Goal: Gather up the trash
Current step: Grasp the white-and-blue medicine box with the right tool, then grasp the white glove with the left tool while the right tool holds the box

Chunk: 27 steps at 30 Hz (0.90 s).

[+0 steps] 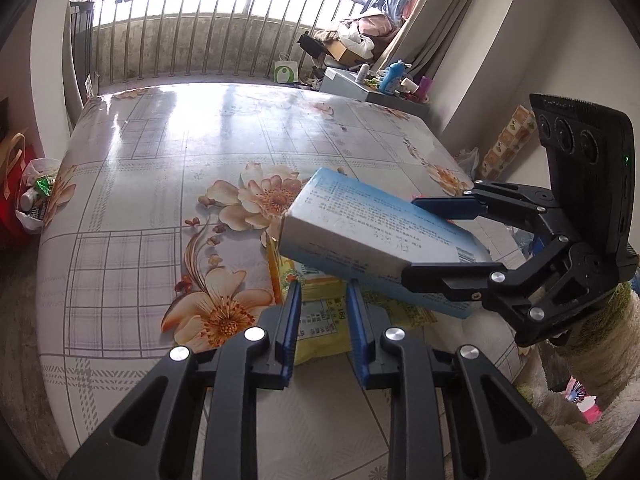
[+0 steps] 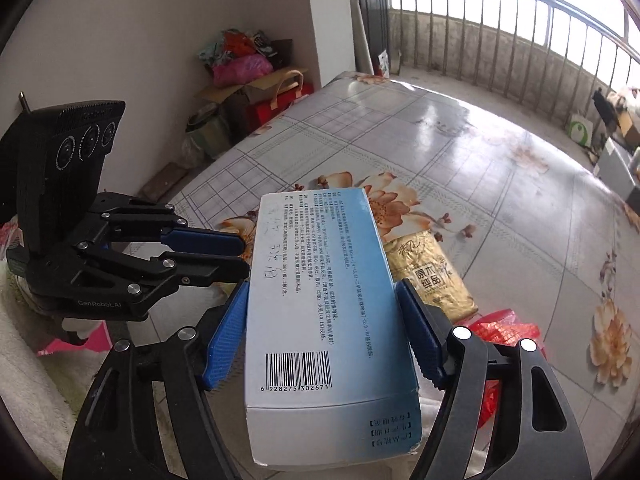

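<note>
The blue-and-white box (image 2: 320,312) sits lifted off the surface, clamped across its width between the 2 blue pads of the right claw (image 2: 322,320), barcode end toward the camera and printed face up. In the left wrist view the same box (image 1: 372,236) hangs tilted above the flowered cover, the right claw (image 1: 436,240) gripping its near end from the right.

Beneath it lies a yellow packet (image 1: 320,312) flat on the flowered cover (image 1: 160,160), which drapes a wide flat surface; whether that is a desk or a bed I cannot tell. The left claw (image 1: 323,312) points down at this packet with its pads narrowly parted on either side of it; I cannot tell if they press on it. In the right wrist view the left claw (image 2: 242,256) ends just beside the box's left edge, and the golden packet (image 2: 432,276) shows just right of the box. A red plastic wrapper (image 2: 504,332) lies near the packet's lower end.
</note>
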Motion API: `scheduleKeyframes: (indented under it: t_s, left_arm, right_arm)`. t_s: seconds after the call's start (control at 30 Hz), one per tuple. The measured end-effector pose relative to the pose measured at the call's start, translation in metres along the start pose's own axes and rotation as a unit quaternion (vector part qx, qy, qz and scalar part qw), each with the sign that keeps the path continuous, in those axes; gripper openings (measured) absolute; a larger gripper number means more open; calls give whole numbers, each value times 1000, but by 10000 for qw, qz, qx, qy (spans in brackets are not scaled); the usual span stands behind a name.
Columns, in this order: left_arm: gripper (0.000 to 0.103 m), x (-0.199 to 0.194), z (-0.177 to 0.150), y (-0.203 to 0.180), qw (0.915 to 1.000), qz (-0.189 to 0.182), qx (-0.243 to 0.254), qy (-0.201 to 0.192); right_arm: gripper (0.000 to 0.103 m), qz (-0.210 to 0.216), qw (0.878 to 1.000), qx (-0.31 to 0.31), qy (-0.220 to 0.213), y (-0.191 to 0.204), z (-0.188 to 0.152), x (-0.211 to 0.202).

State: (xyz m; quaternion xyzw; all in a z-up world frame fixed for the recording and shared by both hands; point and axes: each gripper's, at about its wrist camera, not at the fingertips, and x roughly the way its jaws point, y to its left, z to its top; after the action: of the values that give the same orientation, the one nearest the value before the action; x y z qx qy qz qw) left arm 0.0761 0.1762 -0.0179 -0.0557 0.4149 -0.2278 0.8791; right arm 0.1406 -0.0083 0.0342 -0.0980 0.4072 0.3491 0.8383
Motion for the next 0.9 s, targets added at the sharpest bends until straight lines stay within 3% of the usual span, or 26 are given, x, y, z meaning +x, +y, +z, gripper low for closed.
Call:
scheduleKeyframes:
  t_s: [0.2, 0.33, 0.47, 0.7, 0.9]
  left_arm:
    - [22, 10, 18, 0, 9999, 28, 98, -14]
    - [22, 21, 32, -1, 9999, 51, 104, 28]
    - [22, 20, 40, -15, 9994, -322, 65, 59]
    - [22, 32, 22, -75, 9916, -1139, 416, 438]
    - [35, 51, 15, -109, 9913, -741, 979, 467]
  right_arm:
    - [69, -170, 9942, 810, -690, -24, -20, -58]
    - [69, -499, 9860, 1296, -922, -34, -47, -86]
    - [69, -879, 9723, 1906, -1026, -48, -80, -106]
    - [69, -1294, 9462, 2773, -1054, -60, -122, -110]
    - [69, -1722, 9309, 3128, -770, -74, -142, -105]
